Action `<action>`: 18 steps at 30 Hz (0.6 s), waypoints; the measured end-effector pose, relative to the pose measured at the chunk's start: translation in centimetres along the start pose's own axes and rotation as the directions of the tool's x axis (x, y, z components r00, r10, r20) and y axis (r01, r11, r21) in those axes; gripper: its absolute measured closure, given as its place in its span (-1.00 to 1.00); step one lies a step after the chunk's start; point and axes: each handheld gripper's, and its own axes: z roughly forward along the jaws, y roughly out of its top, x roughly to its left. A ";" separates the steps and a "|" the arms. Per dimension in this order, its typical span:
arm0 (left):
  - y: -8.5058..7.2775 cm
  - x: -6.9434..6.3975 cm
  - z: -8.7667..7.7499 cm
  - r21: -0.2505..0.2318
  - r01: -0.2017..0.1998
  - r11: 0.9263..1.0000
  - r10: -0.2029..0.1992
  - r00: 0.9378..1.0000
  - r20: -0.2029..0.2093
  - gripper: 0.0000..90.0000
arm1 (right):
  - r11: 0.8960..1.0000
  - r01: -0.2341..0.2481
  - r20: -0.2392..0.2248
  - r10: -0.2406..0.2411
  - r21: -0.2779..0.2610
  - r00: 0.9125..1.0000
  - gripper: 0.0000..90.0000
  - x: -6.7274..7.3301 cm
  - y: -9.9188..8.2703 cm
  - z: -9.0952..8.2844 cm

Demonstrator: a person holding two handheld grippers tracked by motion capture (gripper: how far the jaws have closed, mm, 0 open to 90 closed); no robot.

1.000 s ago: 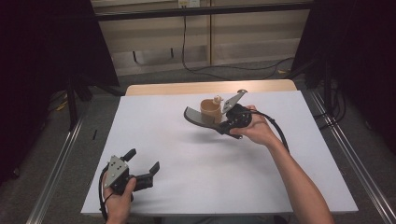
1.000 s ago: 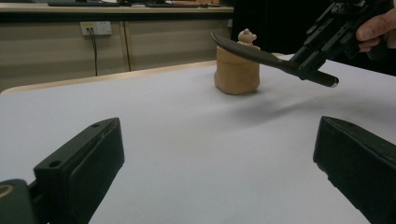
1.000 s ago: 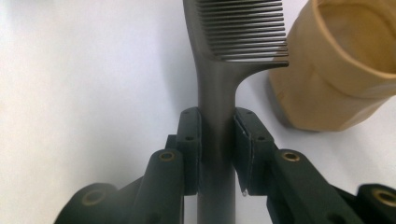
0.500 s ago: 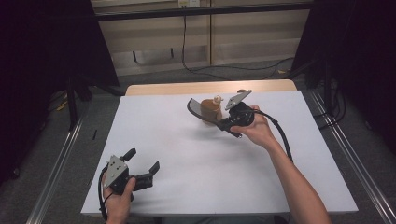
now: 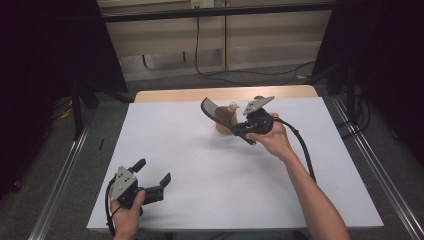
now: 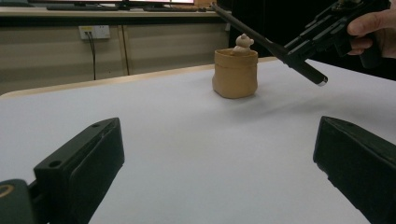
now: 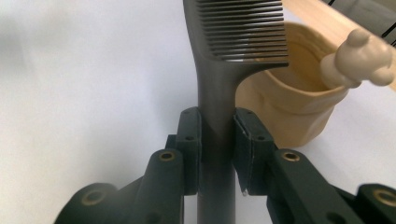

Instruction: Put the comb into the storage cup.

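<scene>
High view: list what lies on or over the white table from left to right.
Left gripper, open, near the front edge → comb, held up over the table → tan pot with a small figure in it → right gripper, shut on the comb's handle.

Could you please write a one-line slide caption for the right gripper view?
Hand-held gripper clamping a dark comb by its handle beside a tan pot with a small bear figure.

black claws [image 5: 239, 129], grey plates, trailing cables
</scene>
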 end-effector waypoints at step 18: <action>0.0 0.0 -0.1 -0.002 0.001 1.000 -0.001 1.000 -0.002 -0.95 | 0.975 -0.068 0.044 0.079 -0.214 0.996 0.63 0.1 0.1 -1.0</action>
